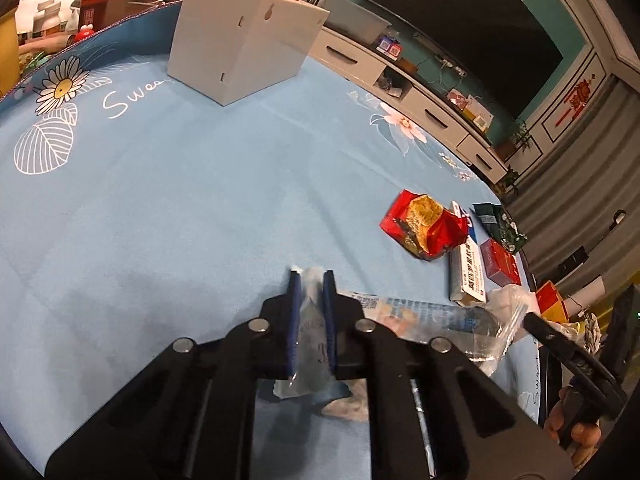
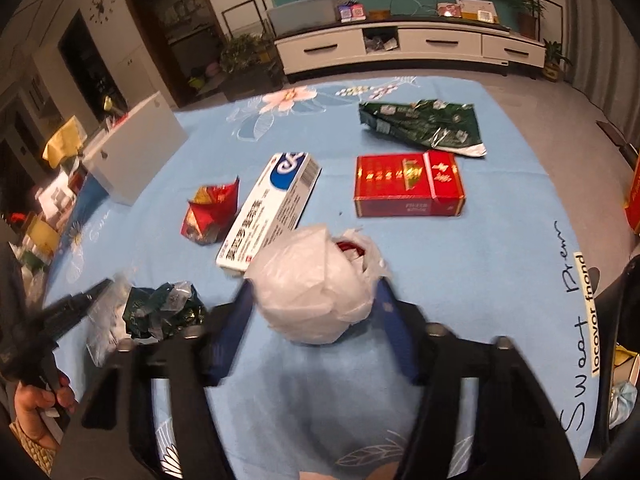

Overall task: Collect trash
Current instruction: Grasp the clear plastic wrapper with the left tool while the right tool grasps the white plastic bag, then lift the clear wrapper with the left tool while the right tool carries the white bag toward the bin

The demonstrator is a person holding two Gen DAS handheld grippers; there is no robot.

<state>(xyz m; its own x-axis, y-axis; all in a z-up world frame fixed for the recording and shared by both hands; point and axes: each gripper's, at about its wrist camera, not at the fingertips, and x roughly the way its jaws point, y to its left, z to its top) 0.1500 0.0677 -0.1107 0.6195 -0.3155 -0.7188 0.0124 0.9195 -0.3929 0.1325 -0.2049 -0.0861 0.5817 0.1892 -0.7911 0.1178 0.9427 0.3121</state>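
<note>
Left claw (image 1: 307,276) pinching a clear plastic wrapper (image 1: 310,312) over the blue tabletop (image 1: 160,208), right claw (image 2: 316,292) spread around a crumpled white bag (image 2: 316,284), red carton (image 2: 408,186) and toothpaste box (image 2: 272,208) lying beyond it

My left gripper (image 1: 307,276) sits low and level, its blue pads (image 1: 294,320) pinched nearly together. My right gripper (image 2: 316,292) points forward and down with its jaws spread wide apart. A bare hand (image 2: 38,404) holds the left handle.
</note>
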